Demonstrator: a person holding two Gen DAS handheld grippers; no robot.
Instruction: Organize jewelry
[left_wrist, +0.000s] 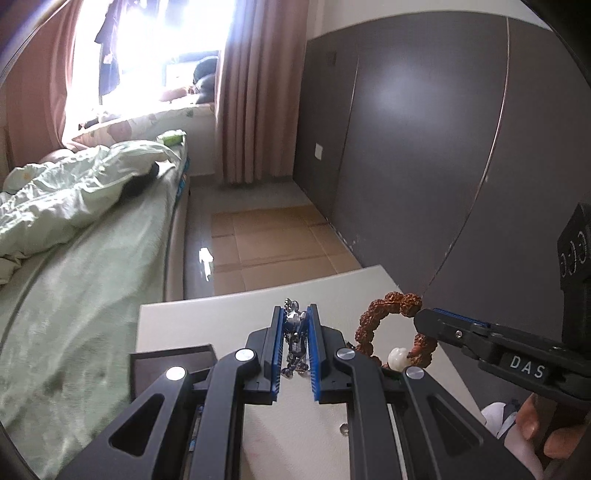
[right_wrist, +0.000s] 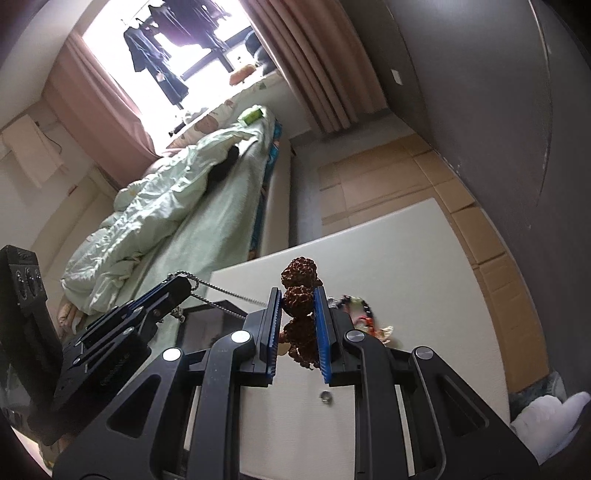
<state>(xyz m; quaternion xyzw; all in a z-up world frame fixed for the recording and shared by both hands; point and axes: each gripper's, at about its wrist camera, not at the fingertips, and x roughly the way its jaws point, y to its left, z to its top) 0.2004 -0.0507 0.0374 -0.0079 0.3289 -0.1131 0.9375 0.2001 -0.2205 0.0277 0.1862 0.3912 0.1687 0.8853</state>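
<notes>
We count two grippers, each carrying one piece of jewelry above the white table (left_wrist: 221, 317). The left gripper (left_wrist: 295, 314) has its blue pads clenched on one silver chain (left_wrist: 293, 332), which bunches between the pads and dangles below them; from the right wrist view the same chain (right_wrist: 221, 291) trails in a thin line from the left gripper (right_wrist: 177, 284) toward the right. The right gripper (right_wrist: 298, 295) grasps one bracelet of rough brown beads (right_wrist: 300, 291), pinched between its pads; in the left wrist view this bracelet (left_wrist: 376, 317) hangs as an open loop off the right gripper (left_wrist: 421, 317), with one pale bead (left_wrist: 397, 356) at its low end. On the table we note one small metal ring (right_wrist: 325, 396) lying near the cameras, one loose heap of mixed trinkets (right_wrist: 364, 314) just right of the right gripper, and one dark tray (right_wrist: 207, 325) on the left side. One hand (left_wrist: 546, 428) shows behind the right gripper.
</notes>
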